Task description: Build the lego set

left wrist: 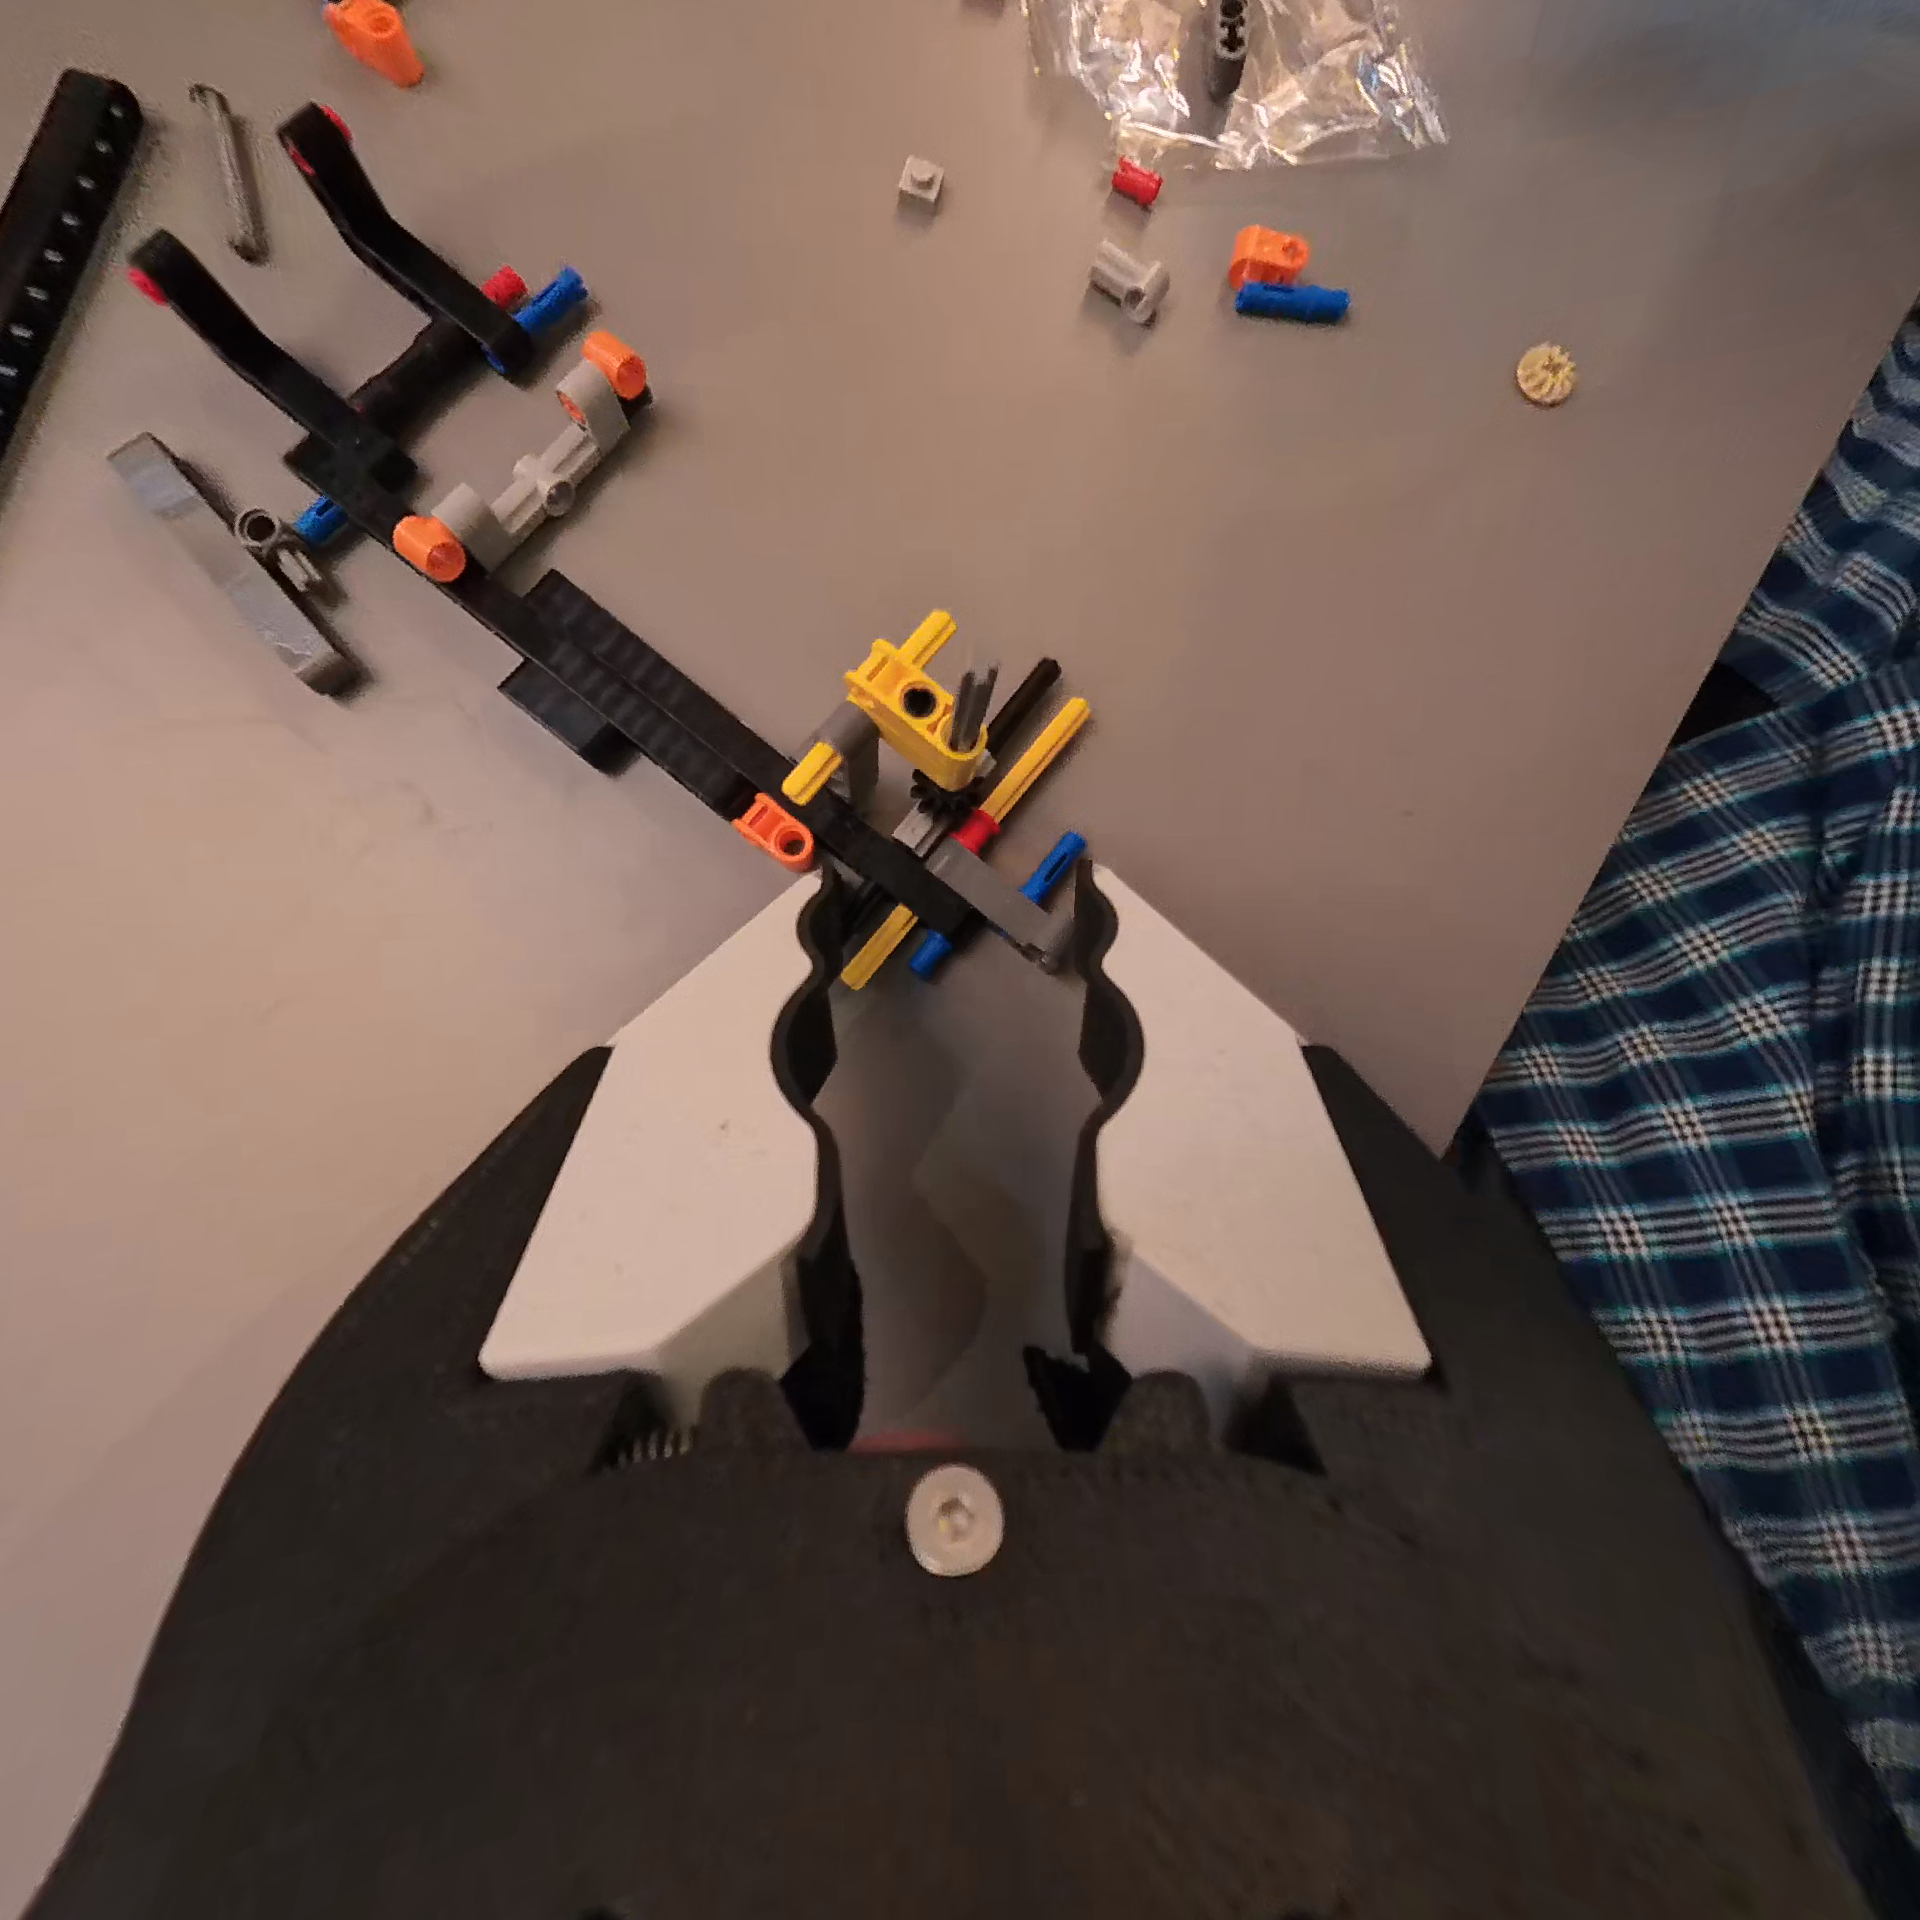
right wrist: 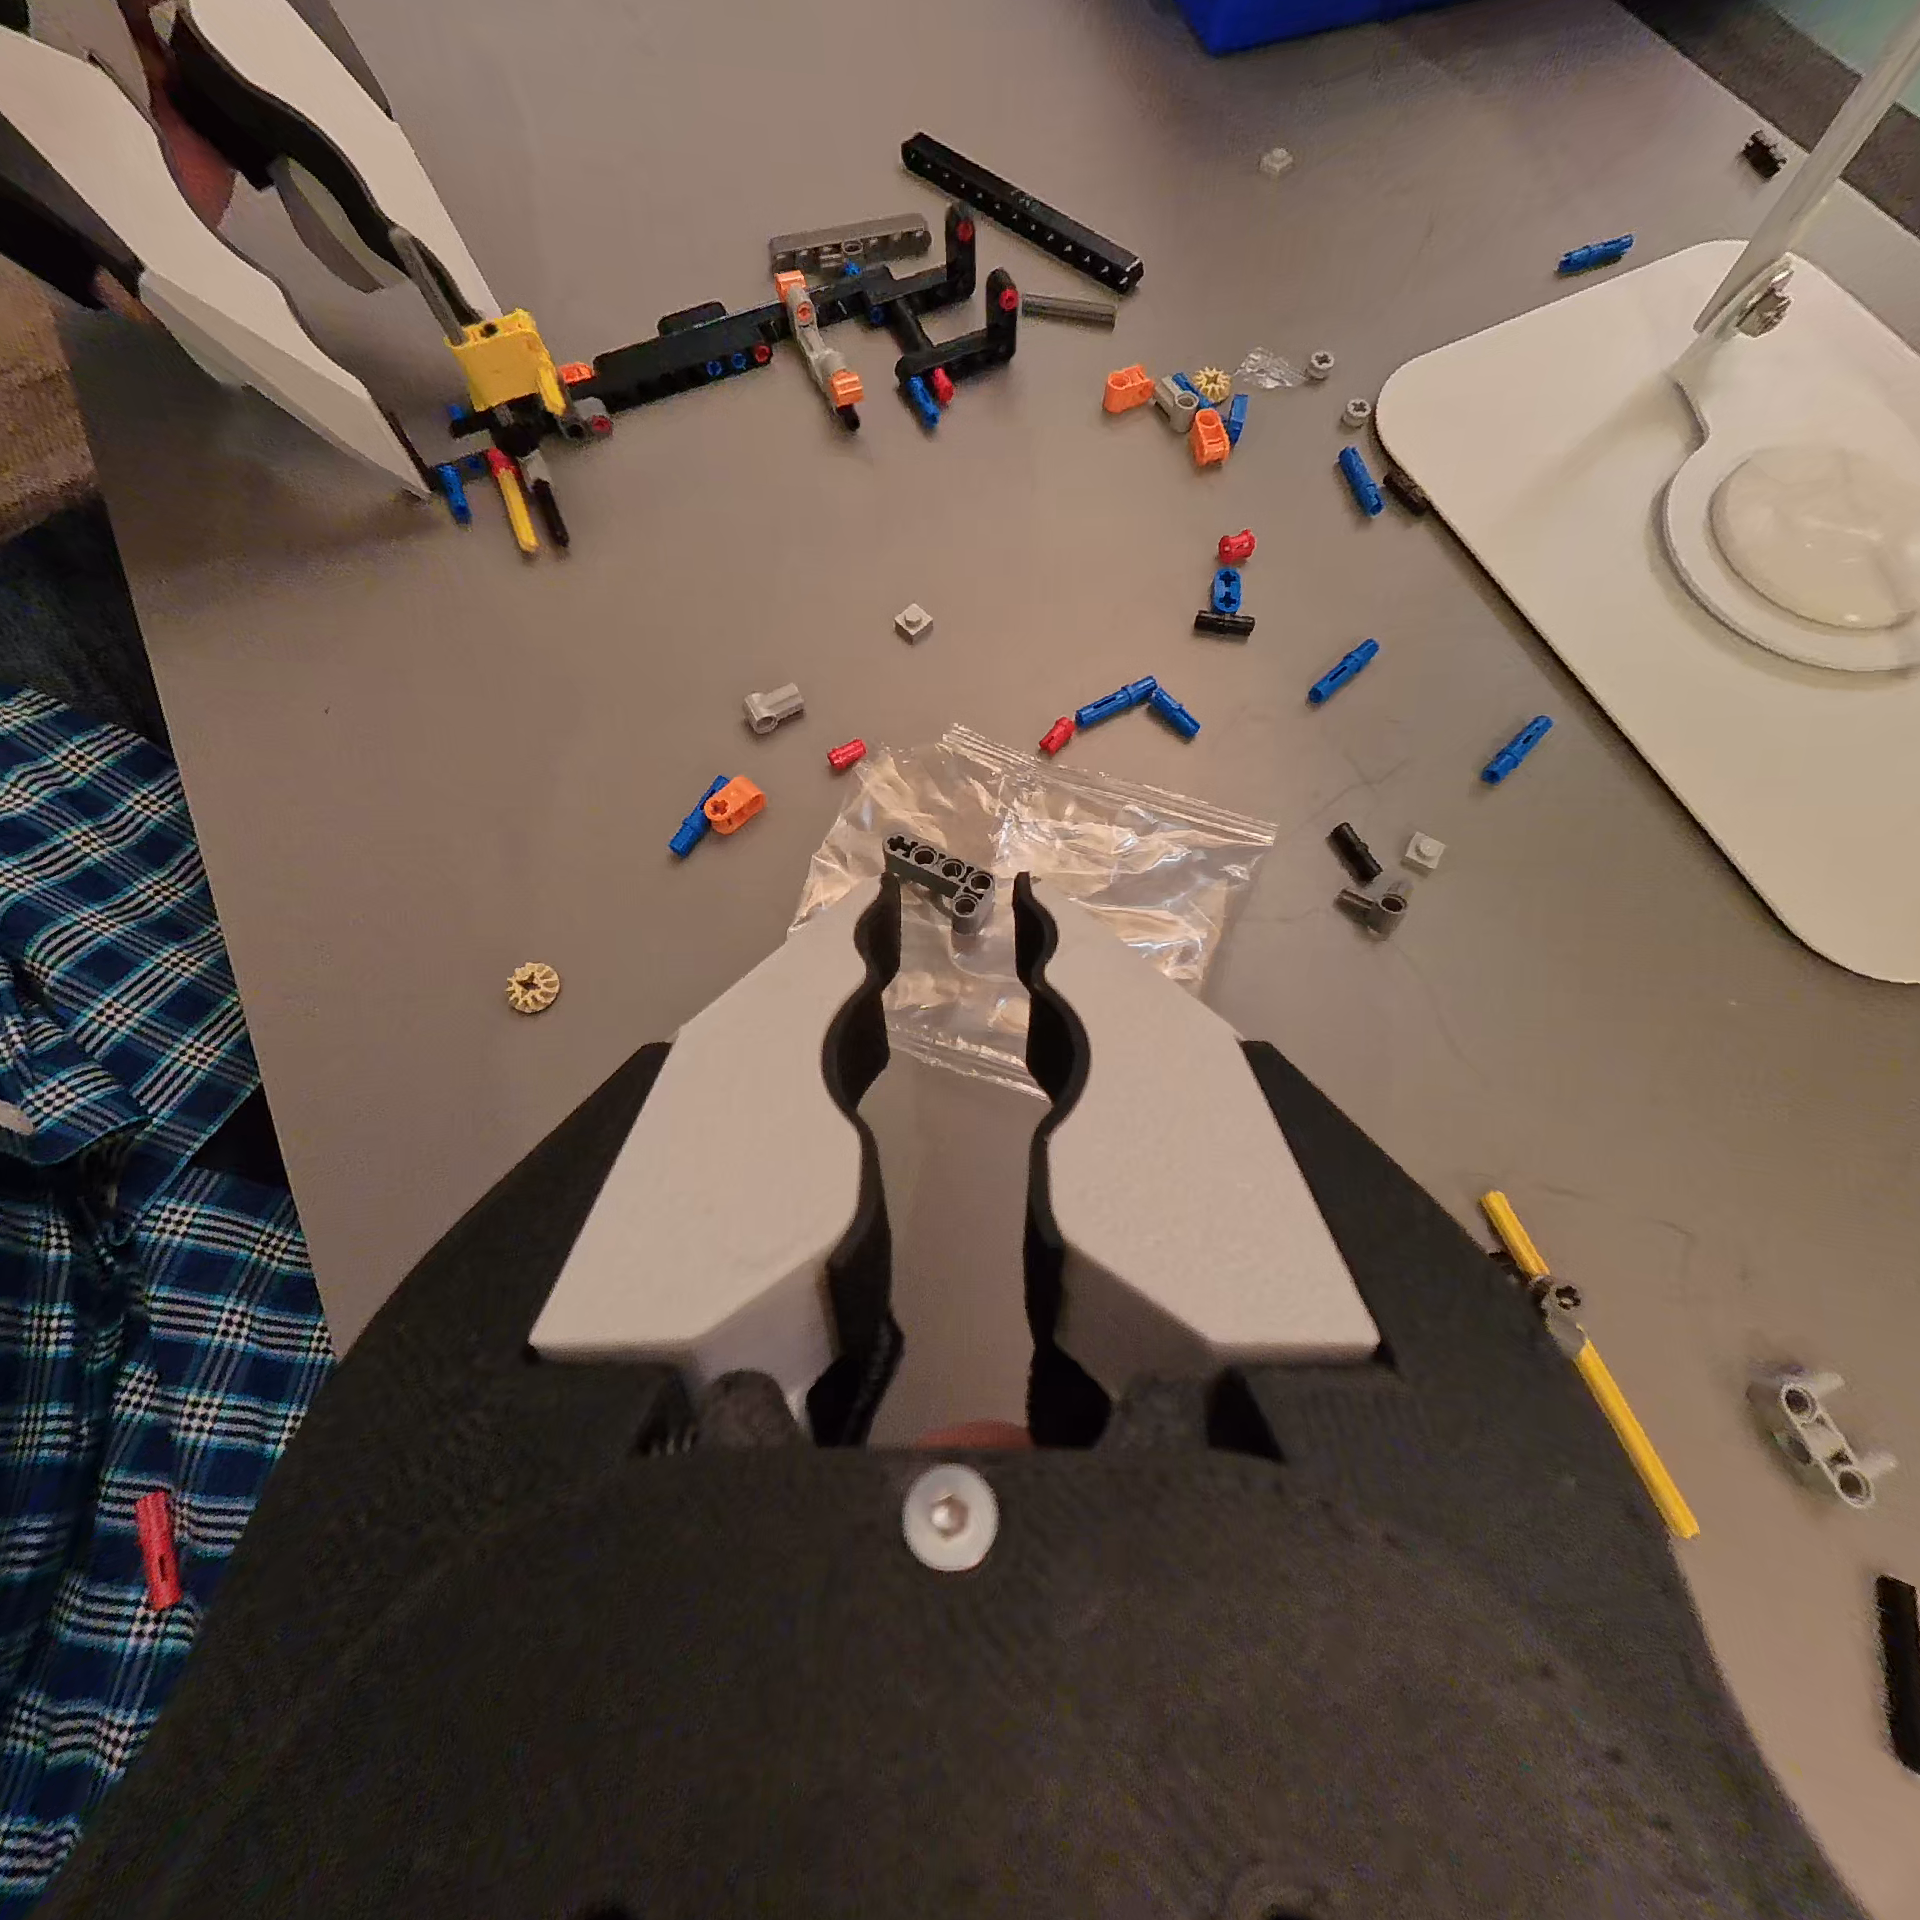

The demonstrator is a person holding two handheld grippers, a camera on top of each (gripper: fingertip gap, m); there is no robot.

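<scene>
The left gripper [left wrist: 951, 914] had its wavy black-lined fingers set around the near end of the long lego assembly [left wrist: 665, 686], the grey beam and blue pins there lying between the tips; whether the pads actually pressed on it could not be told. That assembly was a chain of black studless beams running far-left across the grey table [left wrist: 1299, 582], carrying a yellow block [left wrist: 920, 717] with axles, orange connectors and a small black gear. The right gripper [right wrist: 951, 899] hung with its fingers narrowly parted over a dark grey L-shaped beam [right wrist: 940, 871], which lay on a crinkled clear plastic bag [right wrist: 1081, 831] just at the tips, not clamped. Loose blue pins, red bushes, a tan gear [right wrist: 533, 987] and an orange connector [right wrist: 736, 802] were scattered around. A white glossy stand base [right wrist: 1558, 582] stood far right, and plaid cloth [right wrist: 114, 1039] edged the table's left.
</scene>
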